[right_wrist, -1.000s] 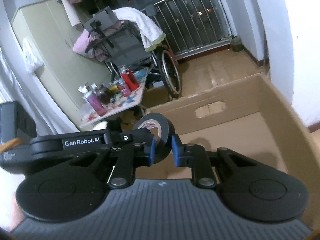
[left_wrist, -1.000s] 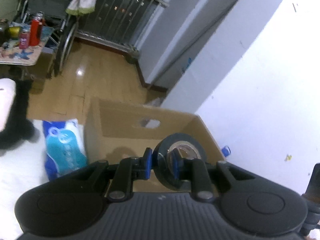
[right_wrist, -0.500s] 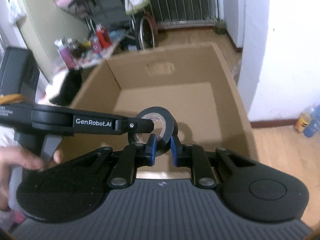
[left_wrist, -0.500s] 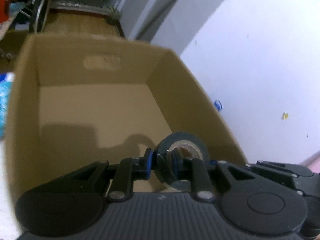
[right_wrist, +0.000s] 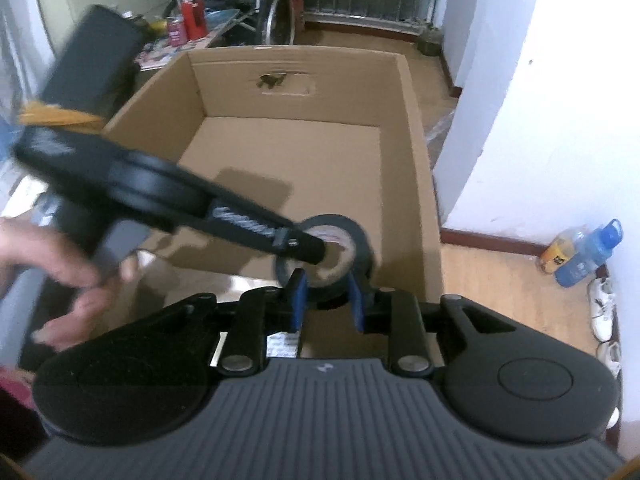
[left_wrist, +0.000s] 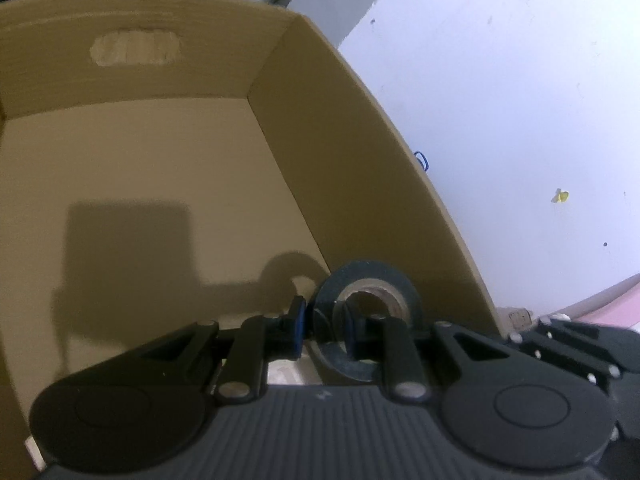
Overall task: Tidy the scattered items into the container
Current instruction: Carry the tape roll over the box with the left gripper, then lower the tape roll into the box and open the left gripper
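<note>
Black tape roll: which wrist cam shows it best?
Left wrist: the black tape roll faces the lens, cardboard core open, the left gripper gripping its wall. Right wrist shows the roll partly hidden by that gripper's finger.

1. The box (right_wrist: pixel 416 148) ahead of the claws is plain brown corrugated cardboard, matt, with a ragged torn handle hole (right_wrist: pixel 282 82) in its far wall.
2. The tape (left_wrist: pixel 366 280) is matt black with a brown paper core.
3. The left claw (left_wrist: pixel 324 326) is matt black plastic with a ribbed grey base, dull metal pivot pins and blue pads (left_wrist: pixel 297 326) that look rubbery.
4. The right claw (right_wrist: pixel 328 300) has the same finish.
5. The floor (right_wrist: pixel 492 276) right of the box is glossy wood.
6. The wall (left_wrist: pixel 520 100) is smooth white paint.
7. The bottle (right_wrist: pixel 588 256) is glossy blue plastic.
</note>
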Demonstrator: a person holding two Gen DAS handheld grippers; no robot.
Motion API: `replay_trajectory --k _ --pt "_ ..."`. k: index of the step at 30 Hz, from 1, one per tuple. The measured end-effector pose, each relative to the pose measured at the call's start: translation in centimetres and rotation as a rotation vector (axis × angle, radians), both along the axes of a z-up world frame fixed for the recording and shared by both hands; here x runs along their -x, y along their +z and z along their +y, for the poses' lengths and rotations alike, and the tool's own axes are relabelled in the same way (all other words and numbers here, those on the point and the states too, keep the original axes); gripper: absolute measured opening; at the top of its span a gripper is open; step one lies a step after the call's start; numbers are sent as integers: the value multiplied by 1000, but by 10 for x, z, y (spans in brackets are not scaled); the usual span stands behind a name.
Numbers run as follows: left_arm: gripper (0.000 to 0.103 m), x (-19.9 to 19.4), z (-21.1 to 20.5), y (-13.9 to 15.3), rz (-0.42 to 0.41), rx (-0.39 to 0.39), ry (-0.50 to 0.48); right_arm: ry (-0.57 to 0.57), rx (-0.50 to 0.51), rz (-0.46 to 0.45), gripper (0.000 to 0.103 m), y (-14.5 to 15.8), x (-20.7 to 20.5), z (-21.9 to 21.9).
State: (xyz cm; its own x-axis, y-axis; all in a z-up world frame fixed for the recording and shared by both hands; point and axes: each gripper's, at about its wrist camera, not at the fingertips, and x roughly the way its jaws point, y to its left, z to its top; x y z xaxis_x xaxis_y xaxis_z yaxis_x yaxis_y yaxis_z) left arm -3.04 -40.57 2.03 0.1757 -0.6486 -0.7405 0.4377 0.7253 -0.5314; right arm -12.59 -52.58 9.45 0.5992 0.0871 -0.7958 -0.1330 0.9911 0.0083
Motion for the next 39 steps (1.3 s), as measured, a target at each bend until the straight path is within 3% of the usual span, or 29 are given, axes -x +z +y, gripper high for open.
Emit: replay_trajectory --k 4,11,15,24,26,28,29,30,31,33,39 --pt "20 -4 -5 -12 66 5 -5 5 -13 -13 23 7 9 0" --pt "21 -5 -24 -15 80 -36 -1 -16 -34 3 23 7 9 -1" --pt "33 -7 -24 -21 111 -40 9 -32 -53 21 23 4 2 2" --pt "37 -16 -7 -33 178 -1 60 -44 -68 14 23 6 2 4" --pt "36 -19 0 -34 151 11 96 -42 -70 14 23 5 1 4" --pt "33 -20 3 -33 71 -55 145 -41 -73 12 23 4 2 4" --pt "25 -21 5 -36 61 -54 156 -43 -75 7 23 4 2 3" --pt "15 -23 7 -40 79 -32 163 -51 -80 -4 23 4 3 0" --pt "12 -25 9 -47 118 -15 169 -60 -85 -17 23 5 4 -1" --pt "13 -27 11 -51 141 1 170 -74 -89 -37 23 5 5 -5" --pt "12 -21 0 -47 68 -51 105 -76 -100 -32 23 -1 1 -11"
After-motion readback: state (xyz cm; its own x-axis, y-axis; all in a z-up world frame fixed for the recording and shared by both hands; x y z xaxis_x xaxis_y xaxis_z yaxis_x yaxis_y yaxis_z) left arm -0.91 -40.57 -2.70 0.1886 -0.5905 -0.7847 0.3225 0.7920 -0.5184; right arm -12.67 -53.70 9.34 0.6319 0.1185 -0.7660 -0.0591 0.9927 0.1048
